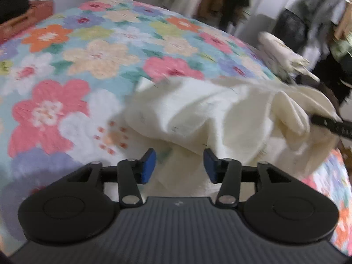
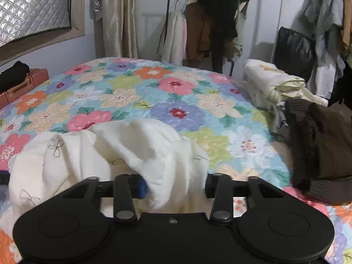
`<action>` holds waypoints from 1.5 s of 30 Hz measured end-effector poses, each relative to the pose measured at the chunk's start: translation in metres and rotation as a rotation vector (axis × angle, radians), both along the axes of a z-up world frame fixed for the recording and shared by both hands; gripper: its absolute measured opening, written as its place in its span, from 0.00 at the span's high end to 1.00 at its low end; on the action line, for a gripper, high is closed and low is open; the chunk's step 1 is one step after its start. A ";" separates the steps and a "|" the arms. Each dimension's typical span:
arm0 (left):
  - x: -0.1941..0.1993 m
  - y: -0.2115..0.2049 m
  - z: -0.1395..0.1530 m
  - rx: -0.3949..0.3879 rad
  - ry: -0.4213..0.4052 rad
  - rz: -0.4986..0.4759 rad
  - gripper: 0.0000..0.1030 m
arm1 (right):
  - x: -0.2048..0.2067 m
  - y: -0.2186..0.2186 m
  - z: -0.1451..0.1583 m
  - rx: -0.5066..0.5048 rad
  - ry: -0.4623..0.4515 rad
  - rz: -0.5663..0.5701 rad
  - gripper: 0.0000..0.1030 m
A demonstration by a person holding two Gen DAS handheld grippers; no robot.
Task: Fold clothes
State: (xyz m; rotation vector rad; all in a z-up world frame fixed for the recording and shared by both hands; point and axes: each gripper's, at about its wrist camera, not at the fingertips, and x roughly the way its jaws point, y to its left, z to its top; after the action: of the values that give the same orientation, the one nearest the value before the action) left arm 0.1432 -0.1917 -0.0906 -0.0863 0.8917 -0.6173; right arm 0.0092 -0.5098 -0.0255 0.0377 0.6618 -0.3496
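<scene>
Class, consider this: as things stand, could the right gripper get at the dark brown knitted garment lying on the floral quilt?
Probably yes. The right gripper has open jaws with cream cloth bunched between them, unpinched. The dark brown knitted garment lies to its right on the floral quilt, with only bare quilt between.

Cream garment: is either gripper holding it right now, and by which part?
Neither. The left gripper stands open over the cream garment. The right gripper is open too; a fold lies between its fingers, unpinched.

garment [image 2: 114, 151] lies on bedspread [image 2: 154, 92]
</scene>
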 end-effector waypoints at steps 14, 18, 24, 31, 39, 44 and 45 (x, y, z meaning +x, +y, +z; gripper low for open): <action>-0.022 -0.032 0.009 0.051 -0.040 -0.186 0.31 | -0.041 0.009 -0.015 0.112 0.040 0.061 0.41; -0.020 -0.040 -0.014 0.090 0.005 -0.179 0.33 | -0.037 0.013 -0.038 0.179 0.096 0.073 0.41; -0.033 -0.058 -0.029 0.213 -0.139 -0.173 0.86 | -0.022 0.017 -0.053 0.317 0.130 0.121 0.36; -0.025 -0.042 -0.020 0.244 -0.222 -0.044 0.93 | 0.001 0.015 -0.082 0.273 0.160 0.135 0.96; -0.027 -0.037 0.000 0.226 -0.321 -0.037 0.93 | -0.014 0.000 -0.016 -0.006 0.025 0.066 0.99; -0.022 -0.029 0.008 0.177 -0.318 -0.017 0.93 | -0.022 -0.020 0.025 -0.127 -0.015 -0.013 0.99; -0.020 -0.027 0.008 0.172 -0.311 -0.013 0.93 | -0.026 -0.025 0.033 -0.143 -0.044 -0.045 0.99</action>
State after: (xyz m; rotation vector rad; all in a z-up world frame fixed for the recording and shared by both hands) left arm 0.1236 -0.2191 -0.0828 0.1672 0.6408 -0.5457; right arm -0.0164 -0.5347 0.0071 -0.0764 0.5920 -0.4378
